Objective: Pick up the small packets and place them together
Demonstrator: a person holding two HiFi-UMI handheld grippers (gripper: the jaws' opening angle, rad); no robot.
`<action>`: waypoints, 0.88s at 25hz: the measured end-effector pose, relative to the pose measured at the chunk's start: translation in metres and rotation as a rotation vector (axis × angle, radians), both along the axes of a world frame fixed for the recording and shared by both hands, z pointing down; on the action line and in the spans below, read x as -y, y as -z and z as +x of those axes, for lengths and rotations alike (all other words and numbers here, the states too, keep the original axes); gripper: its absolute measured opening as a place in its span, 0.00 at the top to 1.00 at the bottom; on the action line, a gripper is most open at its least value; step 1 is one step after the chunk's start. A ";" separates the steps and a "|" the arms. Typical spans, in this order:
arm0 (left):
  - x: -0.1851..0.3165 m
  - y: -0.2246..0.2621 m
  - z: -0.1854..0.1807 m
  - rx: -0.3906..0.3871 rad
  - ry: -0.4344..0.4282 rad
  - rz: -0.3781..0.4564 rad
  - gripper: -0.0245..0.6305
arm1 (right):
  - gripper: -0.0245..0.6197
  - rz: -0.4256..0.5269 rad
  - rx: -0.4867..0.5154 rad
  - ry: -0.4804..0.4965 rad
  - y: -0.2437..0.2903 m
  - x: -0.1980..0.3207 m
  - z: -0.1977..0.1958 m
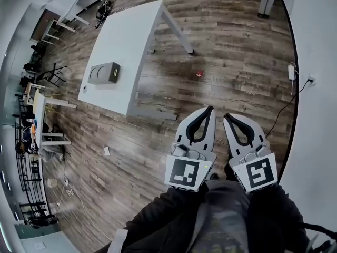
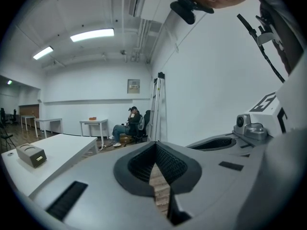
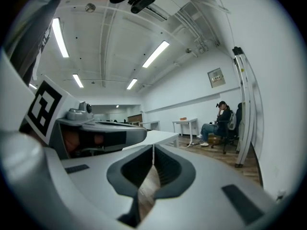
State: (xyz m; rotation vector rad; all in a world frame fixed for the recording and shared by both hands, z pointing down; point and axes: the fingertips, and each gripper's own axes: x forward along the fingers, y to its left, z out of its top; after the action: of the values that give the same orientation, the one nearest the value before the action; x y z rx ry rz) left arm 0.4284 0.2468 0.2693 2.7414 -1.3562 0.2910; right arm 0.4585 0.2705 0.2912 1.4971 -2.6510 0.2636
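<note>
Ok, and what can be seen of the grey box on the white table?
The grey rectangular box lies flat on the white table, close to the table's end nearest the person. Its top carries two round shapes side by side, and one short end face is dark. The casing looks hard and matte. Only the tabletop touches it, and nothing rests on it.

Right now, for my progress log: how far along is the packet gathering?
Done: nothing; no gathered packets show in any view. In hand: nothing; the left gripper and right gripper are both shut and empty above the wooden floor, short of the white table. Remaining: all picking and grouping. A small red item lies on the floor; I cannot tell whether it is a packet.
</note>
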 end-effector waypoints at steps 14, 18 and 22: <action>0.061 0.024 -0.017 0.004 0.149 0.064 0.96 | 0.95 0.070 0.000 0.097 0.025 0.080 0.001; 0.081 0.018 -0.040 -0.005 0.203 0.068 0.96 | 0.95 0.072 -0.018 0.143 0.020 0.103 -0.017; 0.104 0.017 -0.060 -0.005 0.239 0.069 0.96 | 0.95 0.067 -0.023 0.191 0.016 0.126 -0.040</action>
State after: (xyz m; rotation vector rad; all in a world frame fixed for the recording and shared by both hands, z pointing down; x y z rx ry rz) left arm 0.3684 0.1428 0.2524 2.5925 -1.7025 0.2255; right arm 0.4188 0.1445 0.2748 1.2427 -2.7851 0.1440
